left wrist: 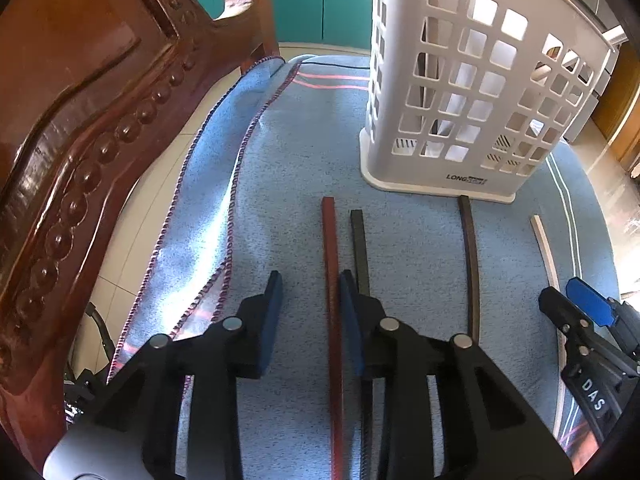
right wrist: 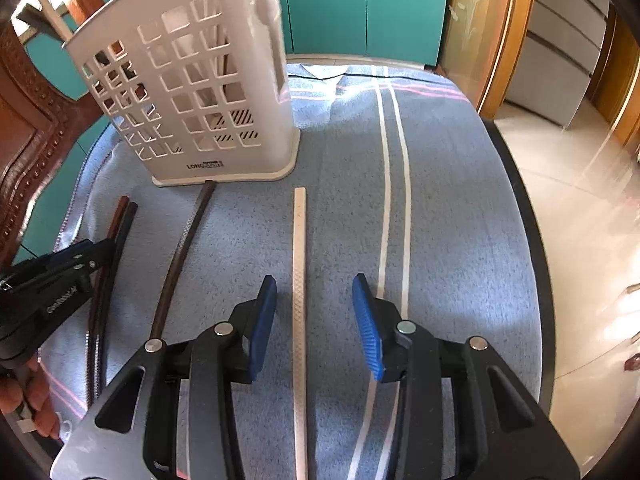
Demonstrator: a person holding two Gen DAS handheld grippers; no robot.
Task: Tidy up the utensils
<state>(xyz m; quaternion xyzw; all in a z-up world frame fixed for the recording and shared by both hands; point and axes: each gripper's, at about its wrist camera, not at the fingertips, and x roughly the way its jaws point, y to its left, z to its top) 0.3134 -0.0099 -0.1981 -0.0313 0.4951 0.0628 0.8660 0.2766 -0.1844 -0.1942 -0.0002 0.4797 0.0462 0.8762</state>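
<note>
Four chopsticks lie on a blue towel in front of a white slotted utensil holder [left wrist: 472, 92], also in the right wrist view [right wrist: 192, 92]. My left gripper [left wrist: 310, 284] is open low over the towel; a red chopstick [left wrist: 331, 280] runs between its fingers and a black chopstick [left wrist: 359, 248] passes under its right finger. A dark brown chopstick [left wrist: 471, 264] lies further right, its far end touching the holder's base. My right gripper [right wrist: 314, 288] is open around a white chopstick [right wrist: 299, 280], not gripping it. The right gripper also shows at the left wrist view's right edge [left wrist: 572, 300].
A carved wooden chair back [left wrist: 80, 128] stands close on the left. The blue towel [right wrist: 440, 208] covers the table; its dark edge [right wrist: 524, 220] drops to a tiled floor on the right. Teal cabinet doors [right wrist: 360, 4] stand behind.
</note>
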